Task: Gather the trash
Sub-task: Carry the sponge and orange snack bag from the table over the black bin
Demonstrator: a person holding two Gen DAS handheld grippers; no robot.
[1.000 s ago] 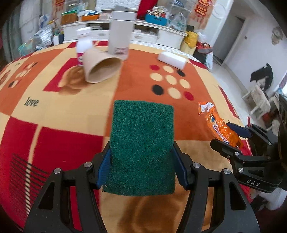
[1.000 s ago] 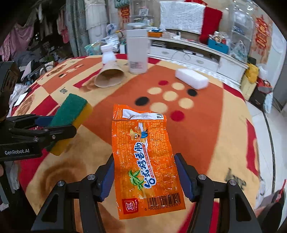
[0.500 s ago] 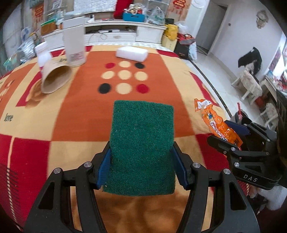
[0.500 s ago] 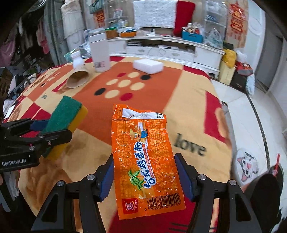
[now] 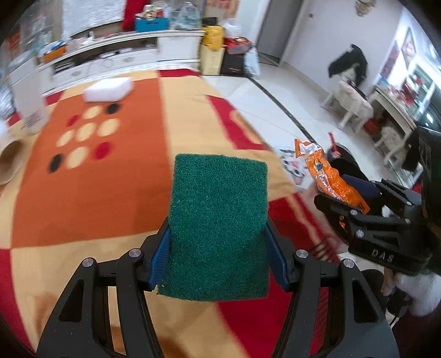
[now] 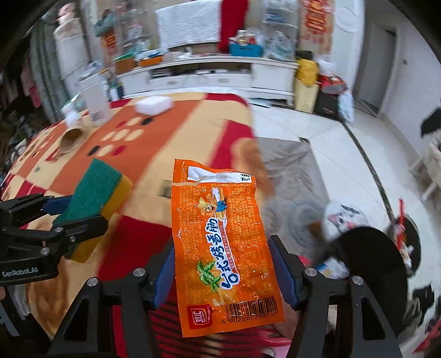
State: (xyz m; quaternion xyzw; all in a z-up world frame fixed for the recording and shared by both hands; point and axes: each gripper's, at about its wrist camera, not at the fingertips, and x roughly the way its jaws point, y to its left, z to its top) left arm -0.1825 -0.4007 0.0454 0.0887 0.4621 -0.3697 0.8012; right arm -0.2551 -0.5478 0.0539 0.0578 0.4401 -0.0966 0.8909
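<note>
Orange wrapper and green sponge, each clamped in jaws, are now swung off the counter toward a black bin, so drop-off looks close.

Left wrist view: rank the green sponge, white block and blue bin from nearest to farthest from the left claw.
1. Green sponge, gripped in the left claw.
2. White block, upper left on the blanket.
3. Blue bin, on the far cabinet.
</note>
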